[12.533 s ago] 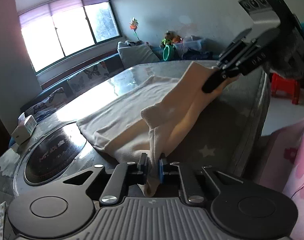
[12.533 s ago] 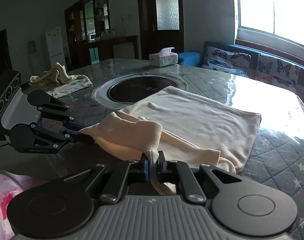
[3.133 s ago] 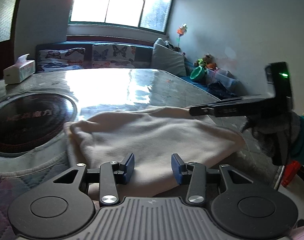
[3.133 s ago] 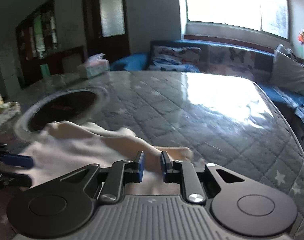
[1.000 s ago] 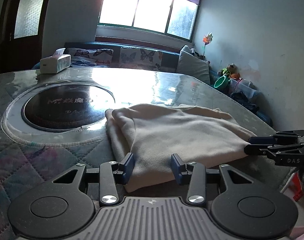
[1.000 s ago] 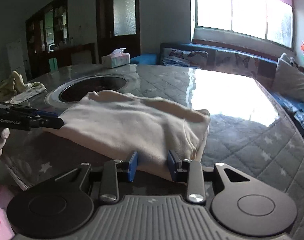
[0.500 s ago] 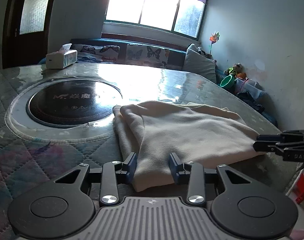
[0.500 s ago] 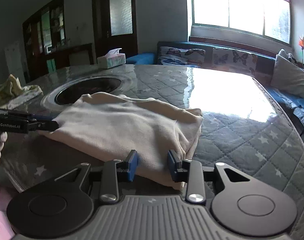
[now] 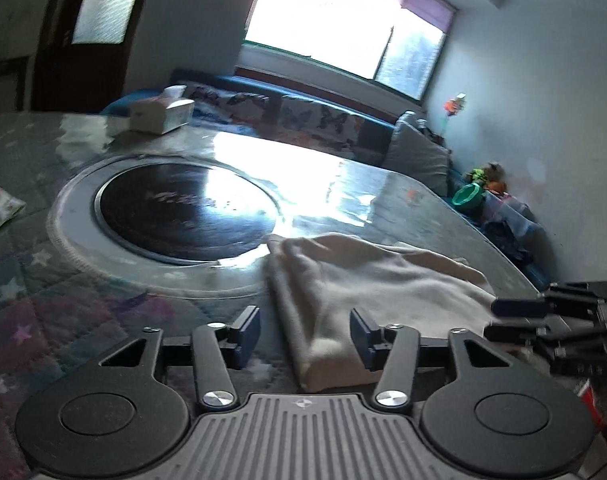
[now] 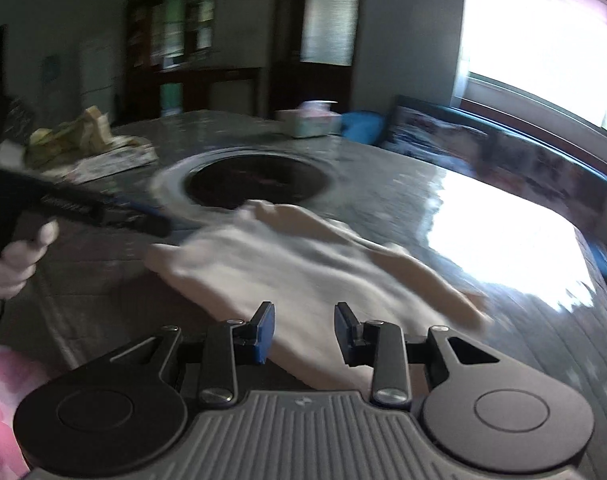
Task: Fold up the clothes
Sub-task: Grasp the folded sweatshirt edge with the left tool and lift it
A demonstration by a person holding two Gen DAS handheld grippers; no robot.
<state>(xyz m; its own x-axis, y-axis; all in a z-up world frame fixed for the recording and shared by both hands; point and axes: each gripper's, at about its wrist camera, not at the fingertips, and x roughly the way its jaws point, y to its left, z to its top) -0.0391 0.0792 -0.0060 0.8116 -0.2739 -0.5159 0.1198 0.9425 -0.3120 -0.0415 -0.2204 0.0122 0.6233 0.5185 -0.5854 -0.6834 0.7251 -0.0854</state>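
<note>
A cream garment [image 9: 367, 280] lies folded on the quilted table, beside the round black hotplate [image 9: 183, 212]. My left gripper [image 9: 305, 334] is open at the garment's near left corner, and the folded edge lies between its fingers without being pinched. The right gripper [image 9: 499, 320] shows at the garment's right corner, jaws apart. In the right wrist view my right gripper [image 10: 303, 332] is open over the near edge of the garment [image 10: 303, 264]. The left gripper [image 10: 163, 226], held by a hand [image 10: 15, 260], reaches the cloth's far left corner. Both views are blurred.
A tissue box [image 9: 161, 114] stands beyond the hotplate. A crumpled yellowish cloth [image 10: 75, 136] lies on paper at the table's far left. A sofa with cushions [image 9: 419, 152] runs under the window. The table edge [image 9: 515, 268] curves close on the right.
Both cameras have swung left and the views have blurred. My left gripper's fingers have spread wider. The garment stays folded on the table, with neither gripper pinching it.
</note>
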